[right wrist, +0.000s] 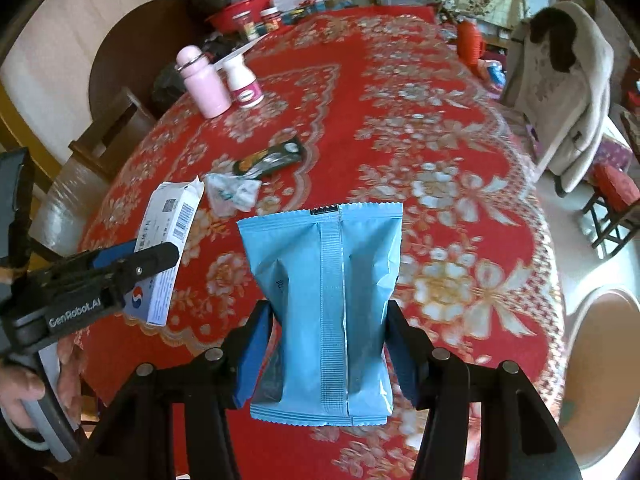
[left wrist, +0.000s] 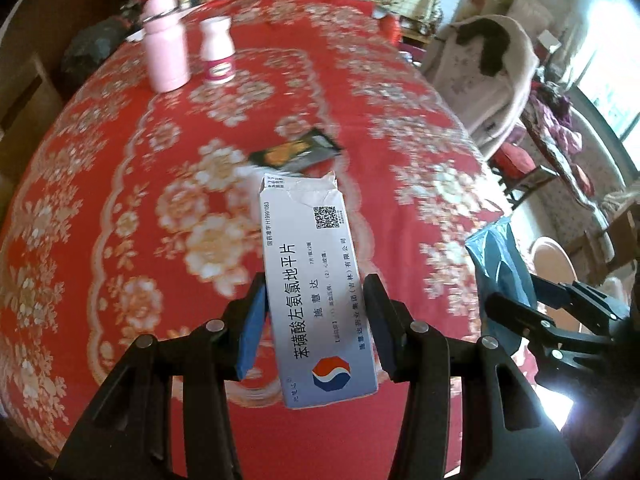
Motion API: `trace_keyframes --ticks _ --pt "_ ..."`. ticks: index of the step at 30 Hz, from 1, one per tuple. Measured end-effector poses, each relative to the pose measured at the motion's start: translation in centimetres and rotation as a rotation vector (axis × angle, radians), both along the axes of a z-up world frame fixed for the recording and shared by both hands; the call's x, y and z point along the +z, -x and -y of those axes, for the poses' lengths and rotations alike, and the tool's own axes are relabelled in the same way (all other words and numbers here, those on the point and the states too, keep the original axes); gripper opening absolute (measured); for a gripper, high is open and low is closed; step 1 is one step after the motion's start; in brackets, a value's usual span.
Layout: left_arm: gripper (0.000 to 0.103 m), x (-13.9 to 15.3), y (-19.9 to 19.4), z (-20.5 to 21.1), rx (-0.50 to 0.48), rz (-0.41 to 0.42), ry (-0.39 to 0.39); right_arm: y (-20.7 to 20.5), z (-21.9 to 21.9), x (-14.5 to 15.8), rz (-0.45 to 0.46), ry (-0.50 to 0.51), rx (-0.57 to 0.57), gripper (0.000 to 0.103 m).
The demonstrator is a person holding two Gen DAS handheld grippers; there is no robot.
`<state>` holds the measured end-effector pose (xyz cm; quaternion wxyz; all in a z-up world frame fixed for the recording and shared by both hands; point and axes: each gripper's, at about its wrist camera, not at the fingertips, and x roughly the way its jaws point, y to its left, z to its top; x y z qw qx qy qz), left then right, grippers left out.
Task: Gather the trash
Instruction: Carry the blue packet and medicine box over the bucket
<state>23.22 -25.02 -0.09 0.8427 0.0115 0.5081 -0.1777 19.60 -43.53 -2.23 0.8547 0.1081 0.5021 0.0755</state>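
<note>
Left wrist view: left claw (left wrist: 316,320) part-closed on white medicine box (left wrist: 316,292), blue pads (left wrist: 252,328) pressed to both long sides; box upright-tilted, clear of the red floral worktop (left wrist: 120,200), top flap torn. Beyond box: dark snack wrapper (left wrist: 298,154) flat on worktop, blurred. Far left: pink bottle (left wrist: 164,46) and small white bottle (left wrist: 218,52) standing just beside each other. Right edge: right claw (left wrist: 532,312) partly cut off, strip of blue packet (left wrist: 500,264) showing. Right wrist view: right claw (right wrist: 328,344) part-closed on blue packet (right wrist: 324,300), pads (right wrist: 254,356) squeezing its waist, seam side facing camera, packet held above worktop (right wrist: 460,160). Left edge: left claw (right wrist: 156,264) side-on with medicine box (right wrist: 168,240) in its grip; hand (right wrist: 24,392) on handle, partly out of frame. On worktop between the two: crumpled white wrapper (right wrist: 232,192), touching or just beside dark snack wrapper (right wrist: 272,156); which, not clear. Pink bottle (right wrist: 204,80) and white bottle (right wrist: 244,80) far left. Far end of worktop: red bowl (right wrist: 240,10) and jars, too small and cluttered to make out. Print on blue packet unreadable.
</note>
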Motion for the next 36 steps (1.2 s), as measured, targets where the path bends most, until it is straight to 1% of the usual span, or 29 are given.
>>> trace_keyframes --ticks 7,12,20,28,36 --pt "0.046 0.7 1.2 5.5 -0.086 0.015 0.007 2.1 4.6 0.4 0.002 0.014 -0.079 0.054" --pt "0.046 0.9 2.3 9.9 -0.165 0.032 -0.002 3.9 8.5 0.4 -0.005 0.014 -0.156 0.054" --pt "0.046 1.0 4.0 16.3 -0.279 0.036 0.005 7.0 14.0 0.4 -0.013 0.021 -0.268 0.054" --pt "0.046 0.6 6.3 22.6 -0.39 0.033 0.014 10.7 19.2 0.0 -0.032 0.027 -0.385 0.054" --pt "0.046 -0.3 8.1 28.0 -0.472 0.017 0.021 14.2 24.2 -0.8 -0.057 0.03 -0.498 0.054"
